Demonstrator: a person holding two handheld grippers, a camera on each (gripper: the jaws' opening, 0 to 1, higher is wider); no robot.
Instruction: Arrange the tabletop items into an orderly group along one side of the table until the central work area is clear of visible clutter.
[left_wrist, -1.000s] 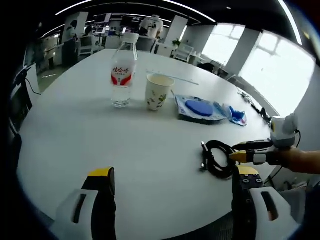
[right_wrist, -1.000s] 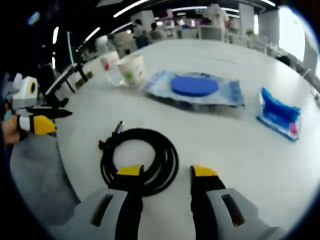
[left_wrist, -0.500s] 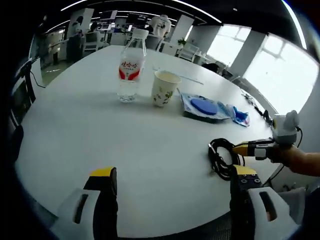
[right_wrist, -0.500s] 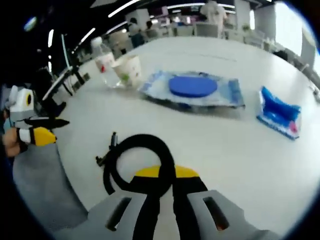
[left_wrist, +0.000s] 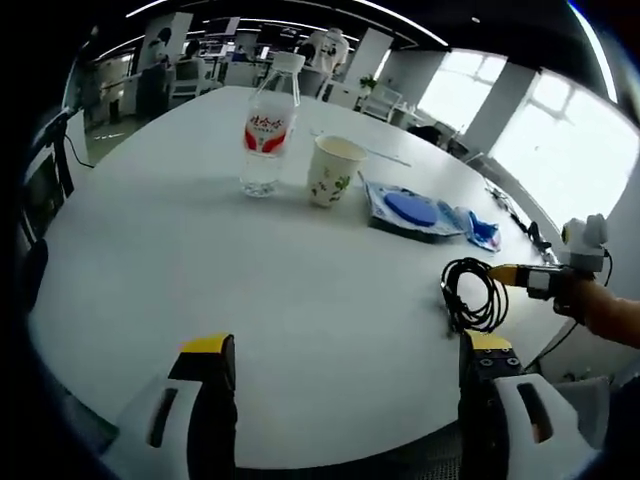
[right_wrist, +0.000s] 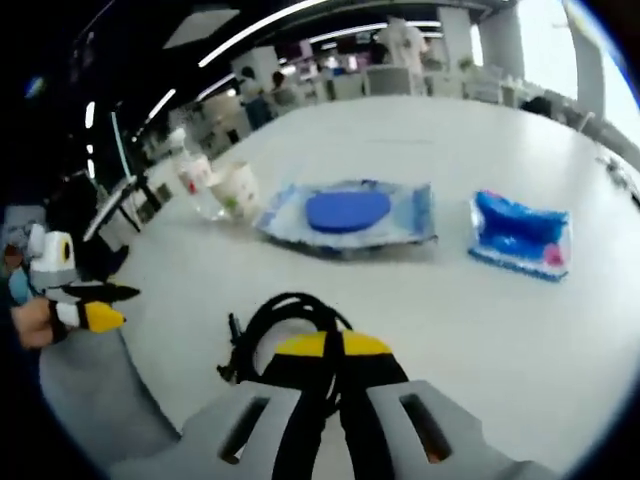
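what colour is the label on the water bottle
Red and white, on the clear plastic water bottle; it shows best in the left gripper view.

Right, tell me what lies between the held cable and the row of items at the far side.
Nothing visible. The right tongs grip the black cable coil, and bare tabletop runs to the blue wipes pack and small blue packet.
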